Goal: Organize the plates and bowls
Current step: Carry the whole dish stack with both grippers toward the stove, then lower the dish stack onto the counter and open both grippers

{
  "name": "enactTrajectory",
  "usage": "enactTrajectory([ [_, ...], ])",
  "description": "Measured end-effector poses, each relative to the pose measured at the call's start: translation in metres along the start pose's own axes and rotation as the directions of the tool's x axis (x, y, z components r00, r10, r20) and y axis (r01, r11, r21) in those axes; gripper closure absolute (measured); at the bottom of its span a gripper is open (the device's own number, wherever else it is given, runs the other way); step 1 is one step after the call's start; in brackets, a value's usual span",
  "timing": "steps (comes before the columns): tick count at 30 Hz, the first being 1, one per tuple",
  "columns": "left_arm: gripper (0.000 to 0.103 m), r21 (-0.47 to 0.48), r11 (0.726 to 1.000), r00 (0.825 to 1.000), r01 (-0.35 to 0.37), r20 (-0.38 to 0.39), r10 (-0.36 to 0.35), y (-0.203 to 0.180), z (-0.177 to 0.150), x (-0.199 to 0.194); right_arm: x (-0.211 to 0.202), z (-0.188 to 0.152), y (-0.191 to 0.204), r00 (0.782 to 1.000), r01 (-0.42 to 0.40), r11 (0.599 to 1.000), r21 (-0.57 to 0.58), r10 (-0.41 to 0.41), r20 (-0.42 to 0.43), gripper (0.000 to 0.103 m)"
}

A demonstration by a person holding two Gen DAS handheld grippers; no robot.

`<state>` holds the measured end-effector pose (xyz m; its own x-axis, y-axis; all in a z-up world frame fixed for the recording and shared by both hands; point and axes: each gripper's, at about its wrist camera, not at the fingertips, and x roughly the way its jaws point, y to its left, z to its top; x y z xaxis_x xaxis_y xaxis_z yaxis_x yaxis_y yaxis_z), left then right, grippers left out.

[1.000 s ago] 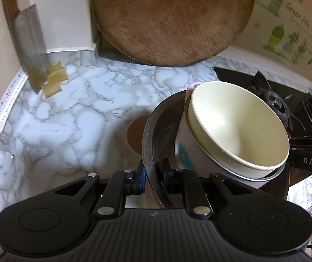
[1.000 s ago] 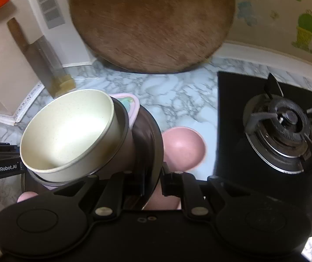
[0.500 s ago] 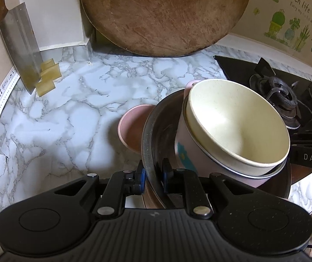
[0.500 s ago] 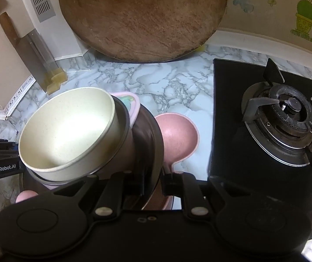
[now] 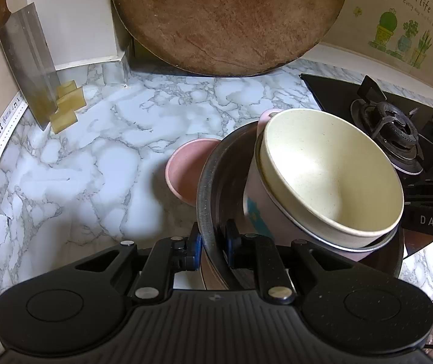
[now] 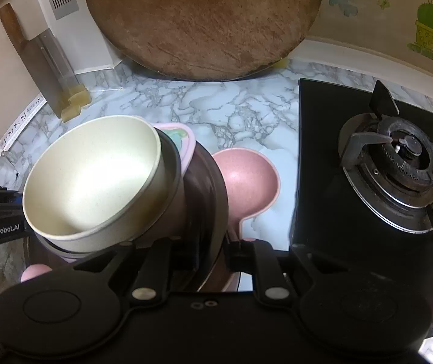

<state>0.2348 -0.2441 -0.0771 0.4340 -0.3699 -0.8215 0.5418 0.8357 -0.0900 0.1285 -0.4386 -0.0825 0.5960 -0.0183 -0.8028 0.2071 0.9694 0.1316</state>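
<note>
Two grippers are clamped on opposite edges of one dark plate (image 5: pixel 213 182). The left gripper (image 5: pixel 213 244) is pinched onto the plate's near left rim, its blue-padded fingers (image 5: pixel 194 247) pressed against the thin metal edge from either side. The right gripper (image 6: pixel 207 256) is closed narrowly over the plate's rim on the other side, as seen in the right wrist view, with the dark edge passing between its fingers (image 6: pixel 234 257); its jaws are opening slightly, though the rim is held between them.

On the plate, a stack of bowls is carried and is tilted. A cream bowl (image 5: pixel 331 176) is nested on top, its pale inside facing up and toward the cameras. It is seated in a metal-rimmed bowl (image 5: pixel 283 212), and beneath that a pink bowl with a blue pattern (image 5: pixel 256 212) is seen, with a pale pink handle at its far edge.

Just beyond the plate, a pink bowl with a handle (image 6: pixel 246 179) is set on the marble countertop (image 5: pixel 95 157), partly hidden by the plate's rim. To the right of it, the black gas stove (image 6: pixel 398 163) is found, with its burner grate. Against the back wall a large round wooden cutting board (image 5: pixel 228 18) is leaned. At the far left a cleaver (image 5: pixel 28 69) is stood upright in a yellowish holder (image 5: pixel 65 109) beside the wall.
</note>
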Motion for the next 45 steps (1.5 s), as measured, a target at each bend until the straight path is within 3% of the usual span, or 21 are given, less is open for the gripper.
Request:
enactTrajectory([
  [11,0.089,-0.001,1.000,1.000,0.012,-0.001,-0.012,0.001,-0.001,-0.002,-0.004,-0.004,0.004,0.999,0.037,0.999,-0.010,-0.037,0.011,0.081],
  [16,0.088,-0.011,1.000,1.000,0.026,-0.006,-0.026,0.004,-0.003,-0.004,-0.011,-0.006,0.006,0.997,0.069,0.998,-0.008,-0.069,0.030,0.062],
  [22,0.075,-0.011,1.000,1.000,0.026,0.014,-0.026,0.007,-0.009,-0.013,-0.023,-0.008,0.005,0.995,0.084,0.996,0.009,-0.085,0.047,0.055],
  [29,0.073,0.014,0.999,0.997,0.034,0.064,-0.035,0.012,-0.018,-0.036,-0.052,-0.016,0.016,0.991,0.081,0.997,0.002,-0.081,0.107,0.049],
  [32,0.066,0.033,0.999,0.995,0.027,0.098,-0.030,0.014,-0.025,-0.049,-0.069,-0.022,0.024,0.987,0.060,0.998,-0.003,-0.059,0.151,0.039],
  [37,0.047,0.049,0.998,0.985,0.026,0.170,-0.034,0.016,-0.036,-0.076,-0.096,-0.034,0.039,0.974,0.041,0.999,-0.018,-0.036,0.222,0.033],
  [42,0.045,0.049,0.998,0.975,0.043,0.217,-0.053,0.019,-0.045,-0.101,-0.118,-0.048,0.051,0.956,0.027,0.999,-0.023,-0.020,0.292,0.021],
  [45,0.034,0.046,0.998,0.966,0.051,0.250,-0.061,0.022,-0.053,-0.116,-0.128,-0.055,0.058,0.946,0.012,1.000,-0.028,-0.002,0.324,0.015],
])
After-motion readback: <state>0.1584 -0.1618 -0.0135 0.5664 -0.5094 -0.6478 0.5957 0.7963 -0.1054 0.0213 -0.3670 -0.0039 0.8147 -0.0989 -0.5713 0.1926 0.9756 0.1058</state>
